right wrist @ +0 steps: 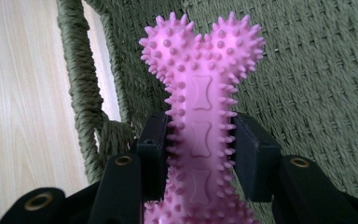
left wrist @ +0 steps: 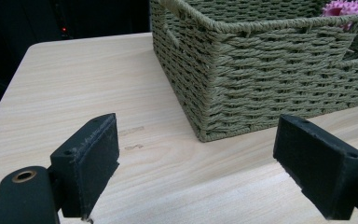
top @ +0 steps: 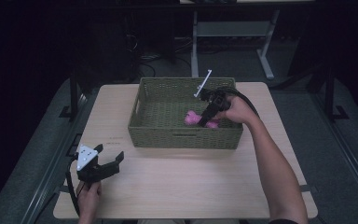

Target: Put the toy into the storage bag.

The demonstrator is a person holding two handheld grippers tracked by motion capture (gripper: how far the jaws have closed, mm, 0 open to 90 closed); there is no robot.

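A: What is the pink object, and where does it lie?

B: A pink spiked chew bone [right wrist: 200, 116], sitting inside the green woven basket [top: 142, 121] near its front wall. The right gripper view shows its shaft held between the two black pads, with the lobed end standing clear above them.

A: How is it likely to handle?

B: Judged from its look, it is moulded rubber: light, somewhat yielding, not fragile. The small nubs over its surface should give the pads purchase, so slipping seems unlikely. The narrow shaft is the sensible place to hold, since the wider ends would stop it sliding through; the present hold is there.

A: State of the right tongs [top: 207, 114]?

B: Clenched on the bone's shaft, both pads touching it, reaching down into the basket from its right side.

A: And the left tongs [top: 108, 157]?

B: Released, jaws spread wide with nothing between them, hovering low over the counter [top: 177, 182] at its front left, well apart from the basket. The left gripper view looks at the basket's near corner, with a bit of pink showing above the rim.

A: Any hazard?

B: The basket wall is close beside the bone; a lift should clear the rim.
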